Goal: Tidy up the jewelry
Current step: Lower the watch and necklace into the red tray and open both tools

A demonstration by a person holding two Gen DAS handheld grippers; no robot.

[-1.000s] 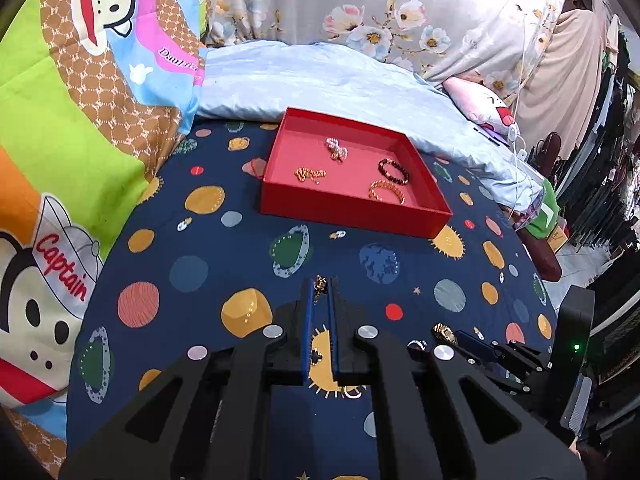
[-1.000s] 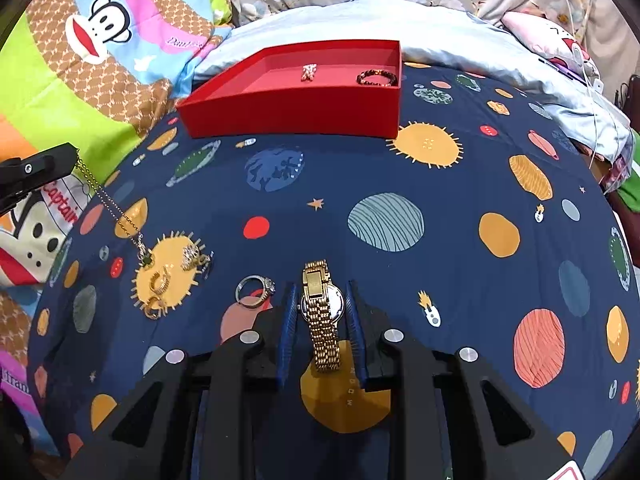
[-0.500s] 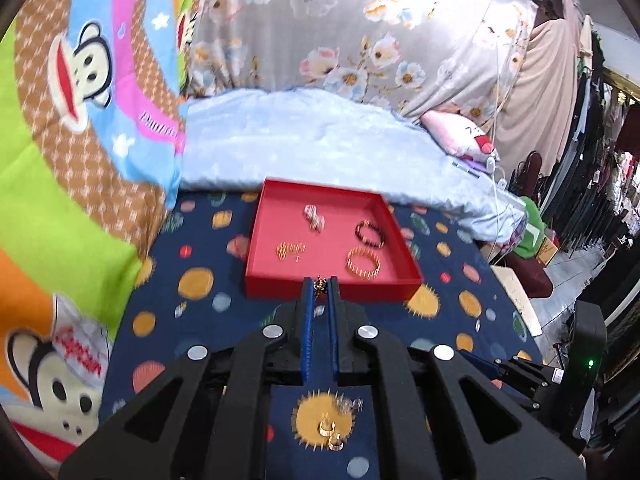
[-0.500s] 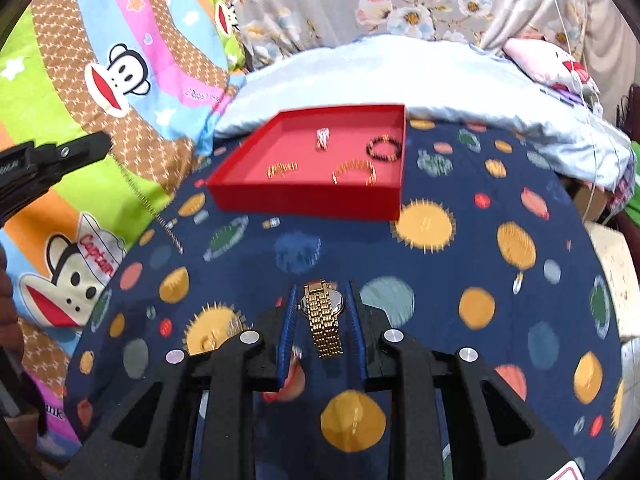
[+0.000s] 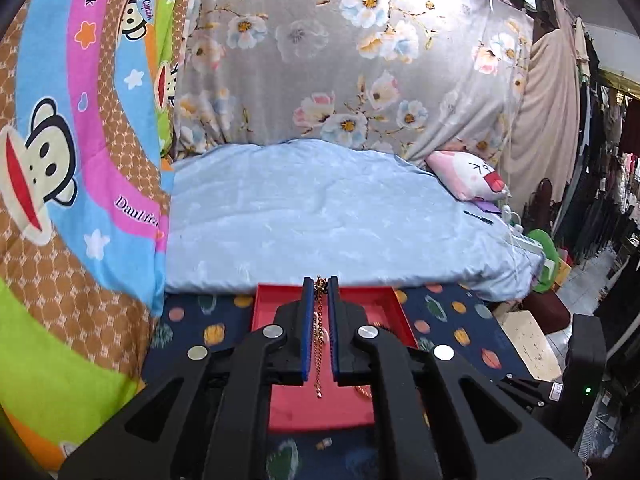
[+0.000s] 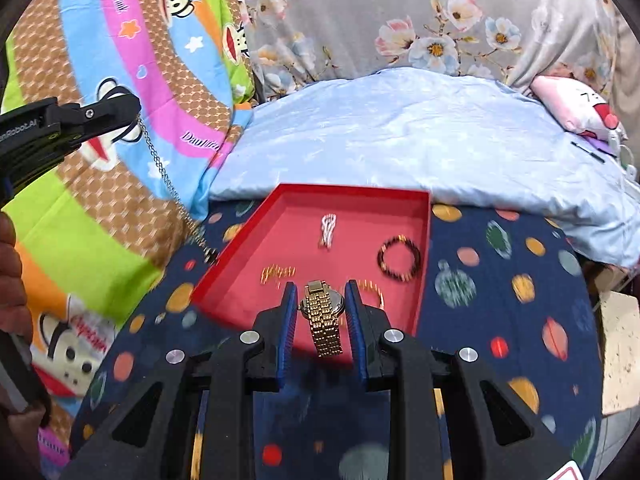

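My left gripper is shut on a thin gold chain necklace that hangs down between its fingers above the red tray. In the right wrist view the left gripper is high at the left, and the necklace dangles to the tray's left corner. My right gripper is shut on a gold watch, held over the near part of the red tray. In the tray lie a dark bead bracelet, a white piece, a gold chain and a gold bangle.
The tray sits on a navy planet-print cloth on a bed. A pale blue quilt lies behind it. A monkey-print blanket rises at the left. A pink plush pillow lies at the right. Clothes racks stand right.
Both grippers have risen and moved forward toward the tray. The necklace now hangs over the tray's edge and the watch is over the tray's near side.
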